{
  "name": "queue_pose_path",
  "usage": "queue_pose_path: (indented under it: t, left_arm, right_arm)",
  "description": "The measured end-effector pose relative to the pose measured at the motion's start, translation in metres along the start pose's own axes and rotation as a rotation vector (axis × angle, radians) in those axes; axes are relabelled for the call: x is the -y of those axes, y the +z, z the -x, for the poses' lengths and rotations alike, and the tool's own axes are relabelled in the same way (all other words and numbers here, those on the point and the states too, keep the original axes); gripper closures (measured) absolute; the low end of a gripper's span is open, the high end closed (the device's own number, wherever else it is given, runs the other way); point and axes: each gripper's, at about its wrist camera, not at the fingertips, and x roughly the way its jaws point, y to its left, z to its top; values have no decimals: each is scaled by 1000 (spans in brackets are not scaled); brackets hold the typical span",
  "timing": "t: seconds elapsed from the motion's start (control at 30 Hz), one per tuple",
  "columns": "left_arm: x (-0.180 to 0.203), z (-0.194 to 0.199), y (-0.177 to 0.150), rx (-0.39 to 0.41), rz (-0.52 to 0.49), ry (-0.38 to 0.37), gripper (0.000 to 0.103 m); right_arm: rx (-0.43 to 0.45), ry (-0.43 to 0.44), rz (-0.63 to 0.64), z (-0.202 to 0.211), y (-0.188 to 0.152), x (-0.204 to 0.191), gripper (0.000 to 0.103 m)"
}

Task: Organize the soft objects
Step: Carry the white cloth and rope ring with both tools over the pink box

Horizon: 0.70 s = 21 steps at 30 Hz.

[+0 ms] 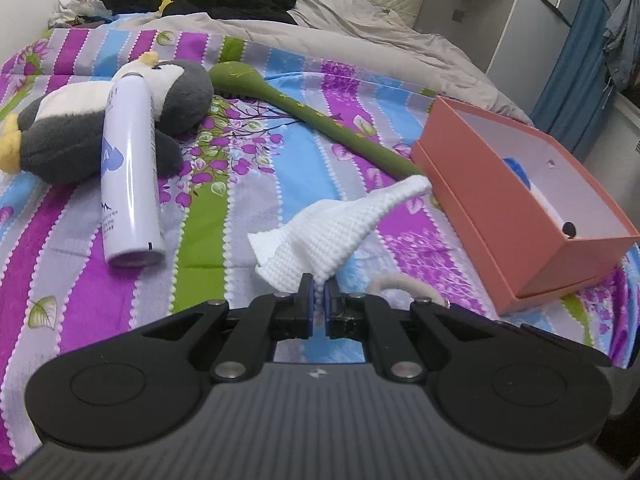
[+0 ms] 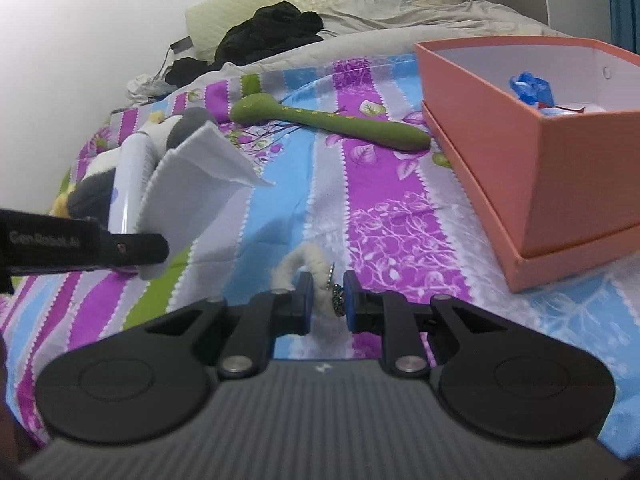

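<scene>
Mid-carry: left gripper [image 1: 319,286] clamps white cloth [image 1: 320,224]; right gripper [image 2: 329,293] fingers pinch fluffy hair tie [image 2: 298,266]. Next: both into pink box [image 2: 568,168], ahead-right of fingers, then release.

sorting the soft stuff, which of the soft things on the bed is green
The long green plush snake, stretched across the striped bedspread toward the pink box. The plush penguin is grey and white; the held cloth is white.
</scene>
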Motion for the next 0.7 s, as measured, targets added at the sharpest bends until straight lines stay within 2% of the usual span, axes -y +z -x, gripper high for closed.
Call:
queue_pose_path:
  t: [0.17,0.3,0.7]
  left_arm:
    - [9,18,5,-5,5,-18,97]
    - [21,35,16,1,-5,-30,97]
    - [59,94,82,83,-26,-69,97]
  right_arm:
    - [17,-5,20,23,5,-8,83]
    - [33,-8,40,42,21,-13,83]
    - [131,-14,76,95,92,-11,83]
